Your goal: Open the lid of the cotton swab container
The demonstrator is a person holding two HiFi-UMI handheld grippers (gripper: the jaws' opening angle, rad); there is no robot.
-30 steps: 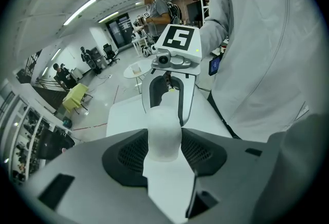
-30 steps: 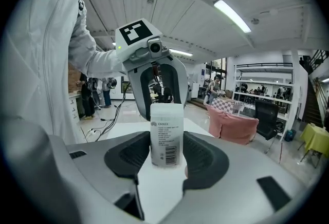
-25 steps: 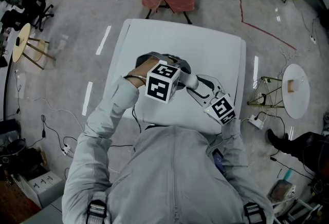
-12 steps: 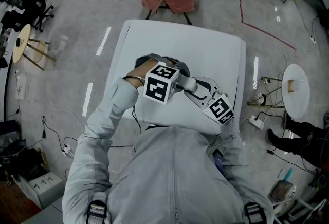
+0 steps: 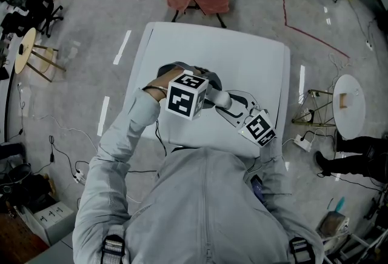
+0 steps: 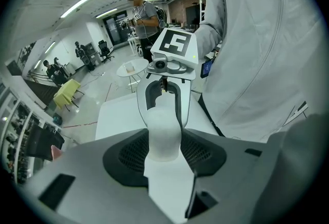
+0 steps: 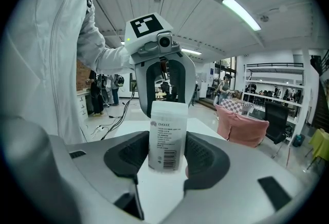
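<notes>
The right gripper (image 7: 167,152) is clamping the cotton swab container (image 7: 167,124) between its jaws while the left gripper (image 6: 164,152) is clamping the lid (image 6: 163,126), apparently not yet opened.

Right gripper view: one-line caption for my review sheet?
Right gripper grips the labelled cotton swab container over the white table, left gripper facing it.

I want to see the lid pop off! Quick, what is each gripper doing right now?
Left gripper: closed on the white container.
Right gripper: closed on the same container, with its label facing this gripper.
</notes>
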